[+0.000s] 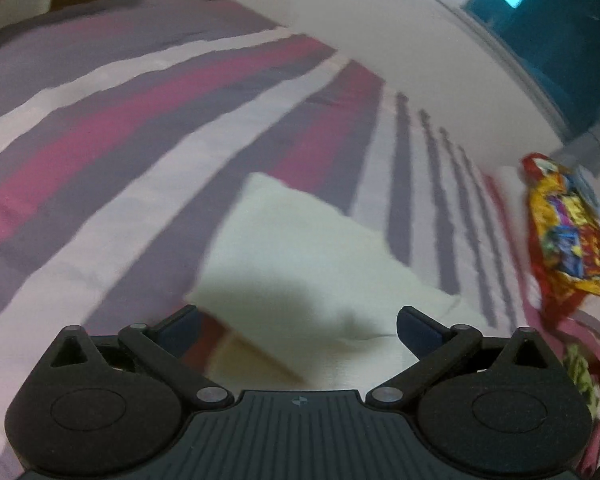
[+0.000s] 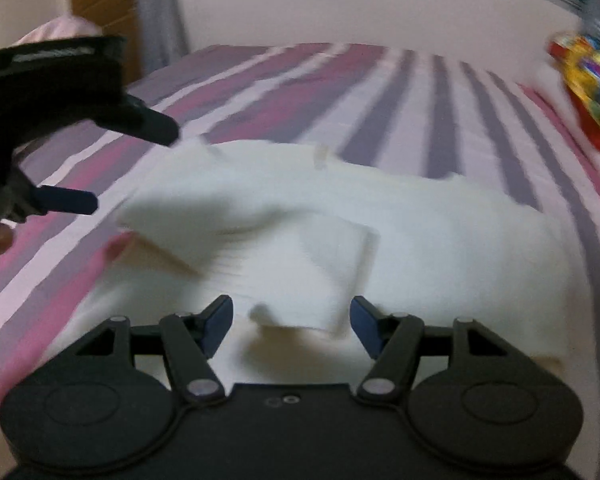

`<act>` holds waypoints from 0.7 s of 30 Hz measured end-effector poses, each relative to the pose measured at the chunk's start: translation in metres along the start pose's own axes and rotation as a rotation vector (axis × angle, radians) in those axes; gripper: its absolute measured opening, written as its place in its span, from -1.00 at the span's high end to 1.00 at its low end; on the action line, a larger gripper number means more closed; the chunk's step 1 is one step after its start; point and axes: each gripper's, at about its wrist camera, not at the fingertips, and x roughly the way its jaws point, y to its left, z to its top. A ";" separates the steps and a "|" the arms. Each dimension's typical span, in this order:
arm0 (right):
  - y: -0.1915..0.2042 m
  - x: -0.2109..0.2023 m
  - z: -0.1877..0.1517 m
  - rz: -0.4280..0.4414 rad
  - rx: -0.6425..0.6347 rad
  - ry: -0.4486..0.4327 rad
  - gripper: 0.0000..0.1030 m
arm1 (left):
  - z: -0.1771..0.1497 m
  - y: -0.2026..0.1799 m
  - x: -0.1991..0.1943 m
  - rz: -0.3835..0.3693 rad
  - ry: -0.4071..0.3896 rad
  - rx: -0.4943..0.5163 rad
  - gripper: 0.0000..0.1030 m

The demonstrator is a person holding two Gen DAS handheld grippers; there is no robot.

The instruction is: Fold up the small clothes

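Left wrist view: left gripper (image 1: 296, 330) spread wide, nothing between the jaws, hovering over a white garment (image 1: 300, 248) lying on the bed (image 1: 100, 128) with its striped purple, pink and white cover. Garment is blurred here; a corner points up-left, and a folded edge sits below by the left jaw. A bright multicoloured cloth (image 1: 568, 240) lies at the right edge, apart from the white piece.

Right wrist view: right gripper (image 2: 292, 320) about half open, jaws on either side of a folded-over flap of the white garment (image 2: 440, 240). Pads do not appear to press on it, so I judge it not gripped, though blur makes contact hard to confirm. The garment is spread across the middle of the bed (image 2: 380, 92). The left gripper (image 2: 134, 168) shows at left, wide and empty, at the garment's left corner.

Handling guess: light, limp knit cloth, no stiffness, droops and bunches when lifted, not fragile, not slippery. Best pinched at corners or along a hem edge, both layers together, then dragged flat.
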 end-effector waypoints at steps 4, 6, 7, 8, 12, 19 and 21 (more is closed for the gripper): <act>0.028 0.020 0.006 -0.021 -0.082 0.007 -0.25 | -0.004 0.017 0.005 0.004 0.009 -0.018 -1.00; 0.035 0.035 0.007 -0.048 -0.116 0.039 -0.24 | -0.006 0.013 0.012 0.003 0.010 -0.011 -1.00; 0.035 0.041 0.006 -0.033 -0.117 0.057 -0.22 | -0.004 0.011 0.014 0.006 0.011 -0.008 -1.00; 0.036 0.046 0.005 -0.029 -0.122 0.069 -0.19 | -0.004 0.011 0.015 0.010 0.011 -0.004 -1.00; 0.011 0.037 0.008 0.026 0.034 0.047 0.59 | -0.003 0.008 0.017 -0.001 0.014 -0.011 -1.00; -0.068 -0.002 0.019 -0.058 0.255 -0.074 0.78 | -0.007 -0.009 0.026 -0.019 0.021 0.001 -1.00; -0.089 -0.006 0.019 -0.099 0.274 -0.072 0.80 | -0.010 -0.016 0.029 -0.023 0.023 0.021 -1.00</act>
